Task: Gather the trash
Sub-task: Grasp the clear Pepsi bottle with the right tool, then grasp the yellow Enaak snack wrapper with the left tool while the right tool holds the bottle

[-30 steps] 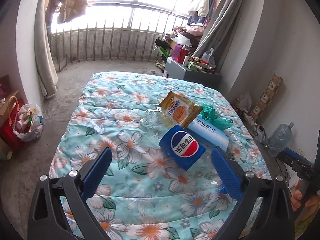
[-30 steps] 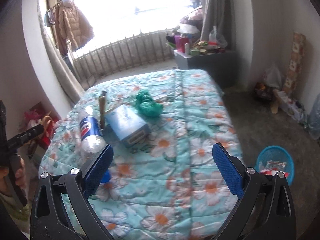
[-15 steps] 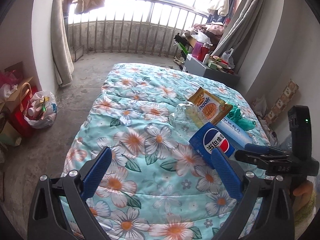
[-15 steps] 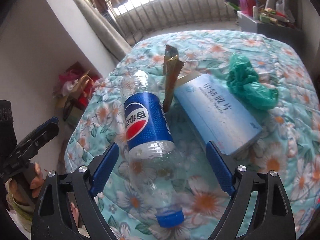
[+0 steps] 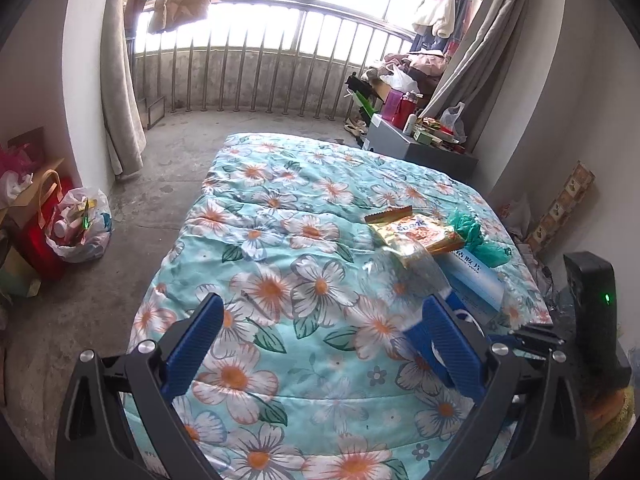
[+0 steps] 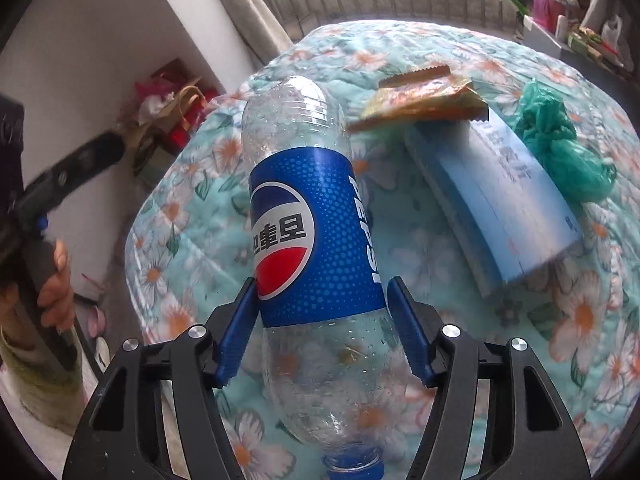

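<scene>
A clear Pepsi bottle with a blue label lies on the flowered quilt, cap toward me. My right gripper straddles it low on the label, its jaws closing and both blue pads touching the bottle's sides. Behind the bottle, a yellow snack packet leans on a pale blue box, with a crumpled green plastic bag beside them. In the left wrist view the bottle is partly hidden by one finger. My left gripper hovers open over bare quilt, holding nothing.
The quilt-covered bed fills the middle of the room. Filled bags sit on the concrete floor at the left wall. A cluttered grey cabinet stands at the far right by the curtain. A railing runs along the back.
My right gripper came down over the Pepsi bottle and its jaws narrowed from wide open until the pads reached the bottle's sides. My left gripper stayed open and barely shifted.
</scene>
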`<state>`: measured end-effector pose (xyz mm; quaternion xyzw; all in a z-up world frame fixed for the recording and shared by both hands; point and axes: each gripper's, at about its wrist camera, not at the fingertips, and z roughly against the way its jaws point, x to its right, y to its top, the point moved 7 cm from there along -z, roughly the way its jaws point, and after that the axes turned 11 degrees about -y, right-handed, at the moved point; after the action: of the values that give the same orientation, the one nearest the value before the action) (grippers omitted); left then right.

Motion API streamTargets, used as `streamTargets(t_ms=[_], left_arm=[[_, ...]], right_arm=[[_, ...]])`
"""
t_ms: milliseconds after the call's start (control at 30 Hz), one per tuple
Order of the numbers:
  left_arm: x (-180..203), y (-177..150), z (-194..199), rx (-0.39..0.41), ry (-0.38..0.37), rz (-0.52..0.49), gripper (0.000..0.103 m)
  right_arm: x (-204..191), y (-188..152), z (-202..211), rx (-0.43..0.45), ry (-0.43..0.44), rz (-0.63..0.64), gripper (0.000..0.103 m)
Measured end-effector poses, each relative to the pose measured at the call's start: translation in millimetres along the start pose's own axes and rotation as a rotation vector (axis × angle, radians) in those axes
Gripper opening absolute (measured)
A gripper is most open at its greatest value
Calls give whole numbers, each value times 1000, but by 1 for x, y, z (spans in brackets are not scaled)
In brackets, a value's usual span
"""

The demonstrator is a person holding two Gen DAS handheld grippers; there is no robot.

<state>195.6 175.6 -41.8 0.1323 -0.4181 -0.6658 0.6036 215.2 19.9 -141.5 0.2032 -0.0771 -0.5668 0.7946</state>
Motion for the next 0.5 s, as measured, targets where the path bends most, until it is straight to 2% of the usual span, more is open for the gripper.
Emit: streamTargets(t_ms=[167,367,500], left_arm=[[15,2,-14,-7,-29,-38,97],[49,6,-48,-13,-85,-137,97],[83,9,-74,-21,-109,-268,96]], right_arm=[[23,-60,30,-33,-50,-32,60],[79,-112,65,-55,-117,-247,60],[111,-132,76,-44,-201,-381,60]])
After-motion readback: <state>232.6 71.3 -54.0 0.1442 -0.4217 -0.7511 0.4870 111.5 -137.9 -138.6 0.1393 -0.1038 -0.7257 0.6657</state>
